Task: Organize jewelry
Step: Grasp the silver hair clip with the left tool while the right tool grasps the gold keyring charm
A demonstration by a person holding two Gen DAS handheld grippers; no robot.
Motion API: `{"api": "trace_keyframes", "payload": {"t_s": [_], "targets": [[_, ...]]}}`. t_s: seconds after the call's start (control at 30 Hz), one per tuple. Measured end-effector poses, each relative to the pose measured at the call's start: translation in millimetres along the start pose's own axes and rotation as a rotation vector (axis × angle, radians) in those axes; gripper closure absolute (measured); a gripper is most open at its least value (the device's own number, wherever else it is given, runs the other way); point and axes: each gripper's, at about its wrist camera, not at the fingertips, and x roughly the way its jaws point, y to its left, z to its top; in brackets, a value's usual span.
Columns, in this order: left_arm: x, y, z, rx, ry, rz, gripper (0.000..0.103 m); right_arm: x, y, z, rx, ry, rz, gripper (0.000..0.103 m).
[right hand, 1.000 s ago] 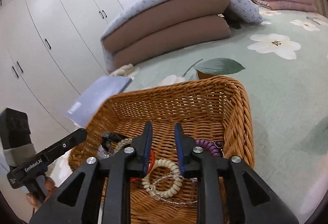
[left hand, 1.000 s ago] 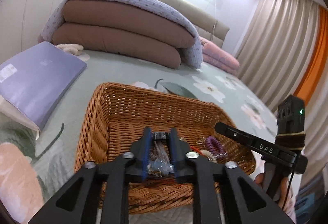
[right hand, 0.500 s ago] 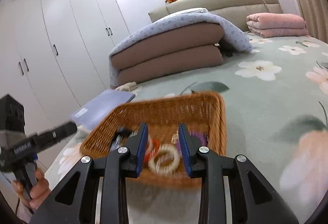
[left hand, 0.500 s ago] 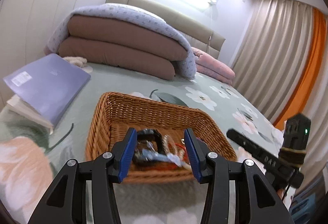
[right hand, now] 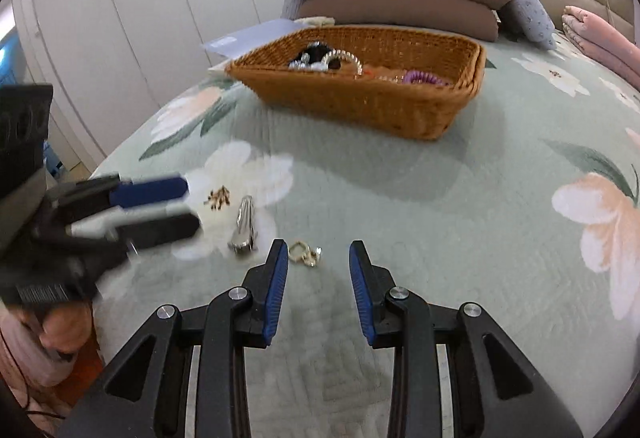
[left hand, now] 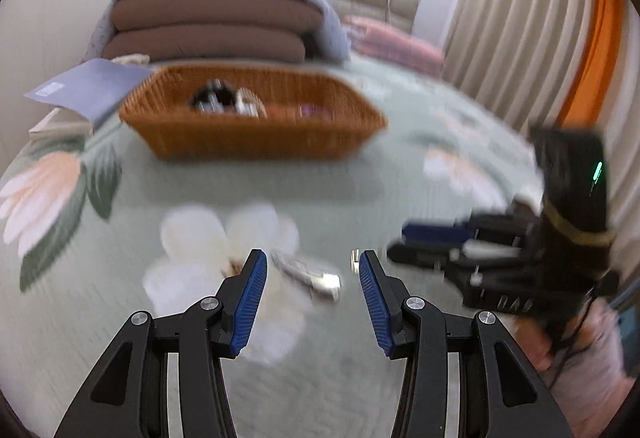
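Loose jewelry is lying on the green floral bedspread [right hand: 440, 197], well short of the wicker basket [right hand: 360, 105] that serves as landmark. A silver hair clip [right hand: 244, 224] is resting nearest the basket's near-left corner side, on a white printed flower; a small brown cluster [right hand: 218, 196] is sitting just beside it, and a gold chain piece [right hand: 304, 253] is lying a little farther from the basket. Inside the basket, a black item, a pearly bracelet [right hand: 342, 57] and a purple coil tie [right hand: 424, 77] are showing above the rim.

The right gripper [right hand: 318, 270] is hovering with released jaws over the bedspread, the gold chain piece just ahead of its left pad and untouched. The left gripper [left hand: 308, 278] is also standing released, the silver hair clip [left hand: 308, 274] lying between its pads without contact; this view is blurred.

A second ago both grippers were reaching down into the basket, the left one clenched on a small bundle; now both are pulled back from it, and the left jaws are wider and empty.
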Motion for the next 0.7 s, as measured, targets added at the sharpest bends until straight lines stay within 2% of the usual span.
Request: {"api": "trace_keyframes", "payload": {"t_s": [0.2,0.3,0.53,0.7], "targets": [[26.8,-11.9,-6.3,-0.010,0.074,0.073,0.054,1.2,-1.7,-6.5,-0.003,0.015,0.012,0.069],[38.2,-11.0,-4.9,-0.020,0.101,0.111,0.054,8.2,1.6,-1.9,-0.020,0.025,-0.009,0.069],[37.0,-7.5,-4.8,-0.033,0.102,0.125,0.054,11.3,11.0,-2.1,-0.061,0.024,-0.051,0.069],[25.8,17.5,-5.6,-0.038,0.104,0.182,0.054,17.5,28.5,-4.2,-0.146,0.033,-0.096,0.068]]}}
